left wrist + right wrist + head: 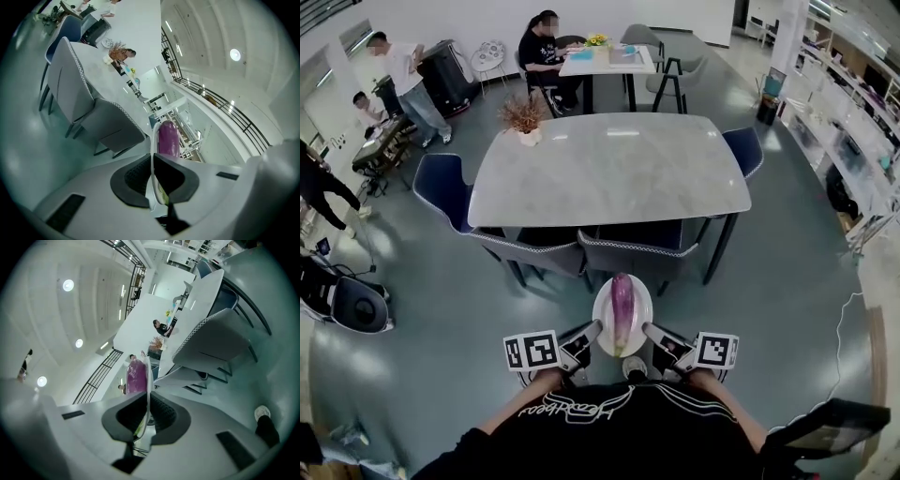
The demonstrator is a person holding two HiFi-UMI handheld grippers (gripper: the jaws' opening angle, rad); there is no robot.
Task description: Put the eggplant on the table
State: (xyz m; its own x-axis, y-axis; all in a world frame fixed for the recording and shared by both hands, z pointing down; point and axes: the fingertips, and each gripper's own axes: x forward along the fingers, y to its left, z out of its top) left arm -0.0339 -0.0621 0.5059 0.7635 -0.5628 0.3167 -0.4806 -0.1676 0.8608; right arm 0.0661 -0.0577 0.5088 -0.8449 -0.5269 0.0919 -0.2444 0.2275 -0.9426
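A purple eggplant (622,305) lies lengthwise on a small white plate (643,317) that I carry in front of my chest. My left gripper (594,332) is shut on the plate's left rim and my right gripper (650,331) is shut on its right rim. In the left gripper view the thin plate edge (152,140) runs between the pads of the left gripper (151,176), with the eggplant (168,138) beyond. The right gripper view shows the right gripper (148,411) in the same pinch on the rim (148,376), beside the eggplant (136,376). The grey table (609,169) stands ahead, past its chairs.
Two grey chairs (534,248) (637,248) are tucked under the table's near side. Blue chairs (441,187) (743,150) stand at its ends. A potted dried plant (523,117) sits at its far left corner. People, another table and shelves lie beyond.
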